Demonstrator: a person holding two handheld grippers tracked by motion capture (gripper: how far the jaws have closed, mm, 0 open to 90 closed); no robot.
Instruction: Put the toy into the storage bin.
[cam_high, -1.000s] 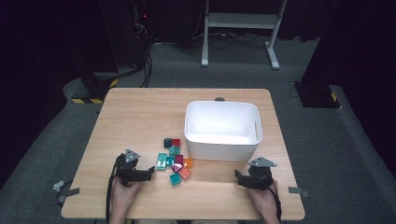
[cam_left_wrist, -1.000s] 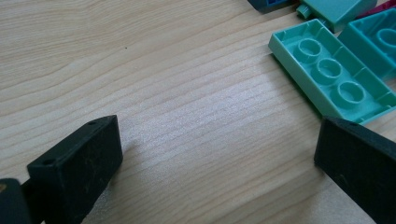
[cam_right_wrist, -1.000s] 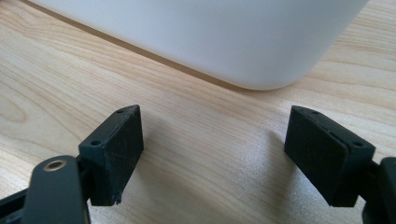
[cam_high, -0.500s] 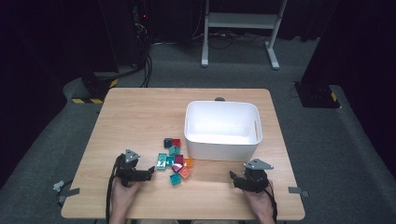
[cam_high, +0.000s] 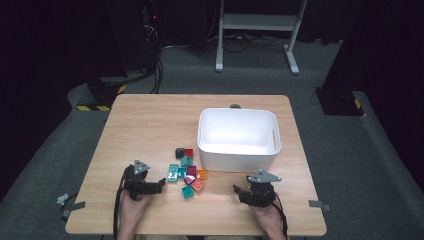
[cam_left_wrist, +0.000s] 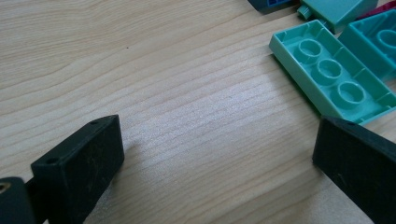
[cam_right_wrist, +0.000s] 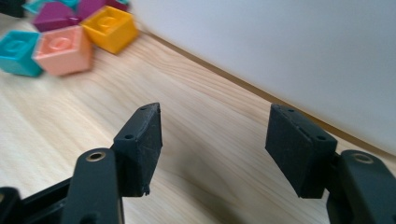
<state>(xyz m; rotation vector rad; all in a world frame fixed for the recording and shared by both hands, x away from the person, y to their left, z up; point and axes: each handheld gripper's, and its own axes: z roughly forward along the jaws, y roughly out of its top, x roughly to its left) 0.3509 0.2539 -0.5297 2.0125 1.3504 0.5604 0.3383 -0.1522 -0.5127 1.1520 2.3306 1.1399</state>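
A heap of several small toy bricks (cam_high: 186, 171) in teal, red, purple and orange lies in front of the white bin (cam_high: 237, 161). My left gripper (cam_high: 161, 183) rests on the table just left of the heap, pointing at it. Its jaws (cam_left_wrist: 219, 140) are open over bare wood, with an upturned light-green brick (cam_left_wrist: 334, 79) just beyond the right jaw. My right gripper (cam_high: 236, 190) sits to the right of the heap, aimed leftward. Its jaws (cam_right_wrist: 215, 133) have just been closing slightly and are open with nothing between them. Ahead of them lie a pink brick (cam_right_wrist: 63, 49) and an orange brick (cam_right_wrist: 109, 28).
The bin's white wall (cam_right_wrist: 280, 46) runs close along the right side of the right gripper. The wooden table (cam_high: 150, 125) has bare room at the left and back. Beyond it, on the dark floor, stand a white metal frame (cam_high: 255, 22) and cables.
The right gripper has moved left along the front of the table toward the heap of bricks. The left gripper and the bricks have stayed put.
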